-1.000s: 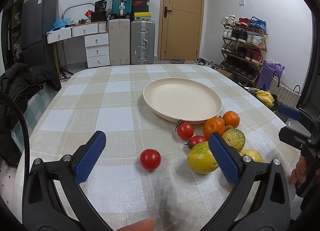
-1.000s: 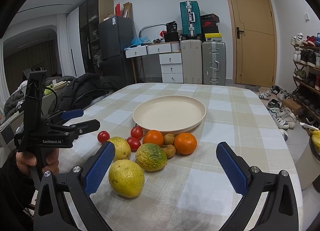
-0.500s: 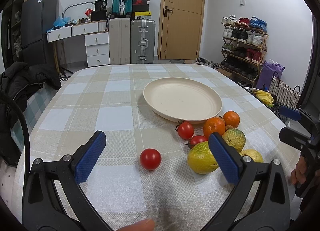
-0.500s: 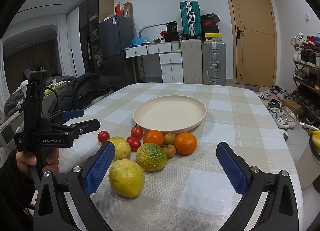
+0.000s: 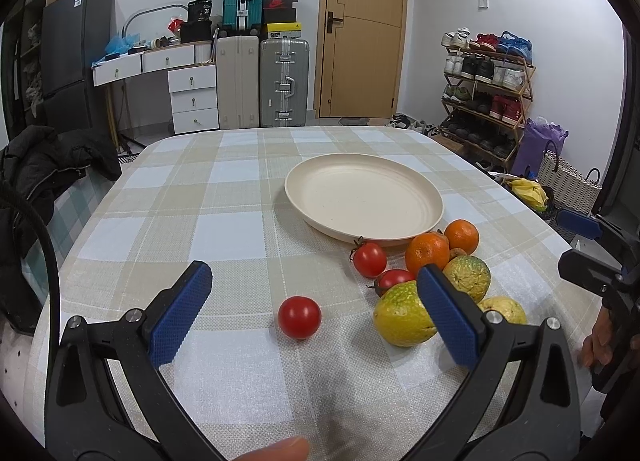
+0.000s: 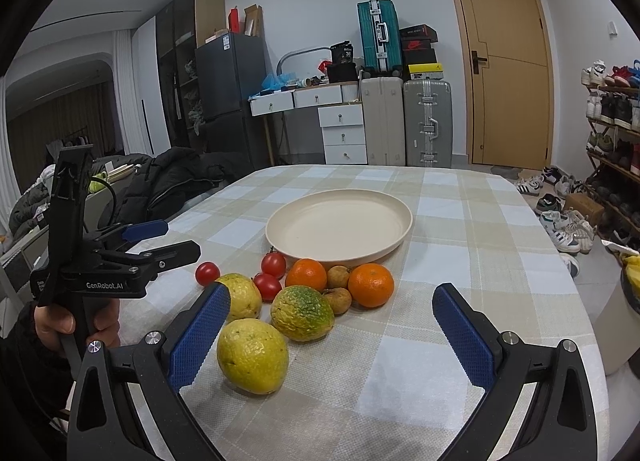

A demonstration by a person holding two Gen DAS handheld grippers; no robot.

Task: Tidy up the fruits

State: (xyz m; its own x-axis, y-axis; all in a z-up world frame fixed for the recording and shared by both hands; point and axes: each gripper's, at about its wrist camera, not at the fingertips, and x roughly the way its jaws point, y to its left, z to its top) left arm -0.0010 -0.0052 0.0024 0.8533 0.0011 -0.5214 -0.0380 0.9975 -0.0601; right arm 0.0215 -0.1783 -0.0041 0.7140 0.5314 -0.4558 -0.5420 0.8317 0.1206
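Observation:
An empty cream plate (image 5: 364,197) (image 6: 339,223) sits mid-table on the checked cloth. In front of it lie three red tomatoes, two oranges (image 6: 371,285), small brown fruits (image 6: 338,276), a green-yellow citrus (image 6: 302,313) and two yellow citrus (image 6: 253,355). One tomato (image 5: 299,317) lies apart, centred ahead of my left gripper (image 5: 312,311), which is open and empty. My right gripper (image 6: 332,331) is also open and empty, with the nearest yellow citrus just inside its left finger. Each gripper shows in the other's view, held by a hand (image 6: 56,321).
The table edge (image 6: 576,301) drops off at the right toward a shoe rack (image 5: 486,89) and baskets. A dark jacket (image 5: 44,165) lies over a chair to the left. Suitcases (image 5: 282,83), drawers and a door stand beyond the far end.

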